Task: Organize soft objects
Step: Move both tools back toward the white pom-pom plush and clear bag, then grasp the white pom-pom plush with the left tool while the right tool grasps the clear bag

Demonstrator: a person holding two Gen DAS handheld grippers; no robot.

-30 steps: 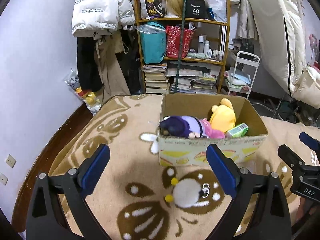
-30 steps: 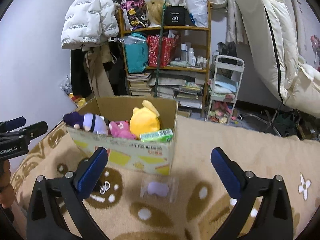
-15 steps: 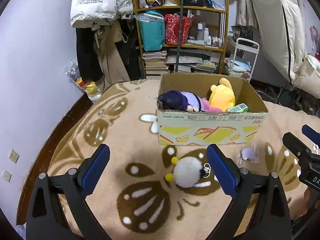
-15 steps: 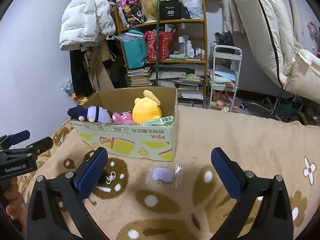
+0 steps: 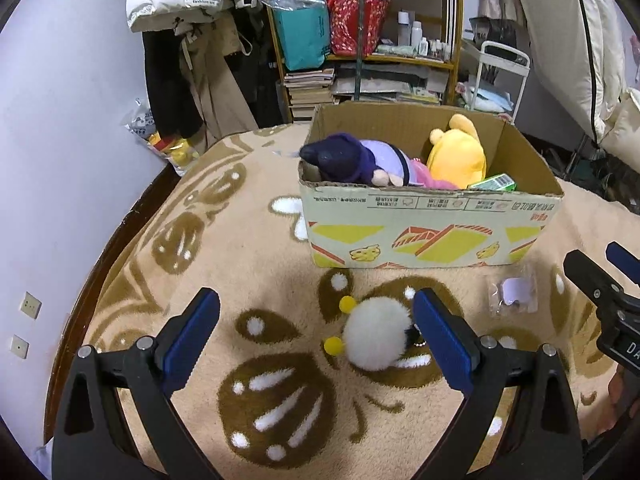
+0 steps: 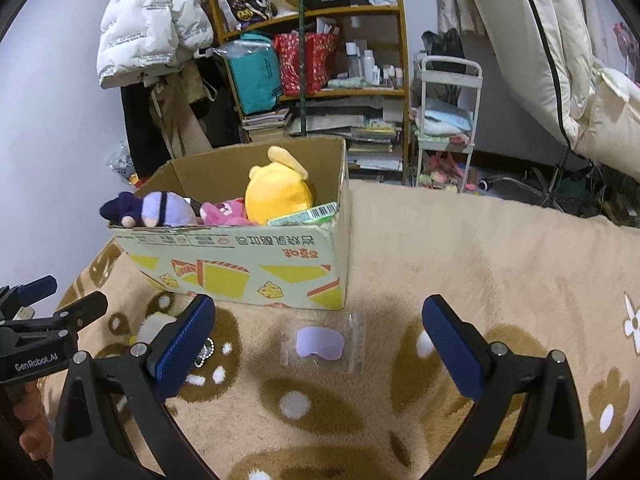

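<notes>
Now withdrawn from cardboard box [image 5: 428, 220], with more blanket [image 5: 224, 248] in frame than a second ago. Left gripper [image 5: 316, 334] spread wide, empty, over white pom-pom plush [image 5: 374, 338] at lower centre. Right gripper [image 6: 318, 340] likewise spread, empty, over bagged lilac eye mask [image 6: 320, 343]. Two pickups probably remaining.

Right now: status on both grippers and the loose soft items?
Left gripper open, white pompom between jaws, not yet gripped. Right gripper open over bagged lilac item. Cardboard box already holds plushies. Nothing in the way.
</notes>
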